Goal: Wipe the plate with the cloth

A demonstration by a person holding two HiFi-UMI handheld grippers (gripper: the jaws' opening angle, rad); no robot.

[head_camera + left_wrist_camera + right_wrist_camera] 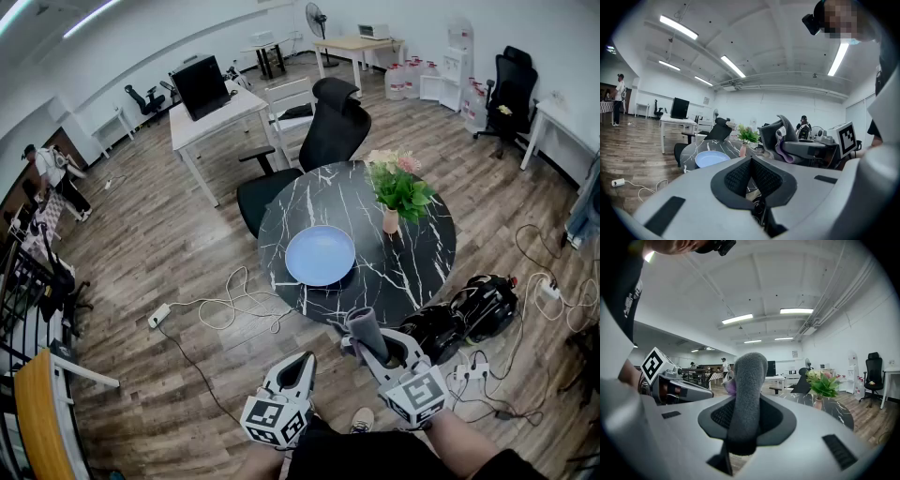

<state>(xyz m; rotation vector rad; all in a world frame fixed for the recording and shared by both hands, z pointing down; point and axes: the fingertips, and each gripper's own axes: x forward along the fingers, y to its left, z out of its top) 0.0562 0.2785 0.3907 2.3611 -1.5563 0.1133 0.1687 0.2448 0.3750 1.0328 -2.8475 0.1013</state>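
A light blue plate (321, 255) lies on the round black marble table (422, 267), near its front left. It also shows small in the left gripper view as the plate (711, 158). My right gripper (361, 330) is shut on a rolled grey cloth (367, 332), held short of the table's near edge. In the right gripper view the cloth (746, 399) stands up between the jaws. My left gripper (302, 361) hangs lower left of it, shut and with nothing in it; its jaws meet in the left gripper view (751, 161).
A pink vase of flowers (397, 192) stands on the table right of the plate. A black office chair (323, 141) sits behind the table. White cables and a power strip (159, 314) lie on the wood floor; dark bags (469, 314) rest at the table's right.
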